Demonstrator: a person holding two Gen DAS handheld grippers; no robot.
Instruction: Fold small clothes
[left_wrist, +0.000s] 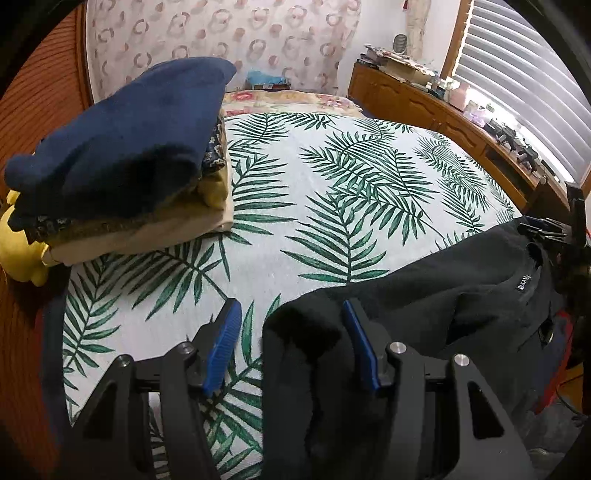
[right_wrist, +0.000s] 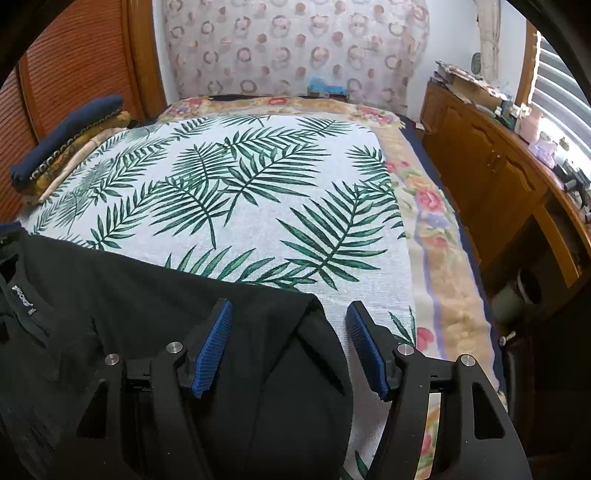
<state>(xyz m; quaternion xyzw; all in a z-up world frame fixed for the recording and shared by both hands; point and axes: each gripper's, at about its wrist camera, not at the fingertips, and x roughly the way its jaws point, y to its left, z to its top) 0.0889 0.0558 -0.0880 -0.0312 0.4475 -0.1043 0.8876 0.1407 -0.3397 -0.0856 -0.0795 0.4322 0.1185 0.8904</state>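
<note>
A black garment (left_wrist: 443, 280) with a small neck label lies spread across the near edge of the leaf-print sheet (left_wrist: 332, 184). My left gripper (left_wrist: 291, 308) stands open over its left corner. The cloth sits against the right blue pad (left_wrist: 360, 347), with a clear gap to the left pad. In the right wrist view the same black garment (right_wrist: 129, 295) fills the lower left. My right gripper (right_wrist: 290, 308) is open around its right corner. There the fabric lies by the left pad (right_wrist: 214, 347), and bare sheet (right_wrist: 240, 184) shows before the right pad.
A stack of folded clothes (left_wrist: 122, 147), topped by a navy piece, sits at the sheet's far left (right_wrist: 66, 140). A floral blanket (right_wrist: 436, 236) edges the bed on the right. Beyond it runs a cluttered wooden cabinet (right_wrist: 491, 166) under window blinds. A slatted wooden door (right_wrist: 74, 55) stands at the left.
</note>
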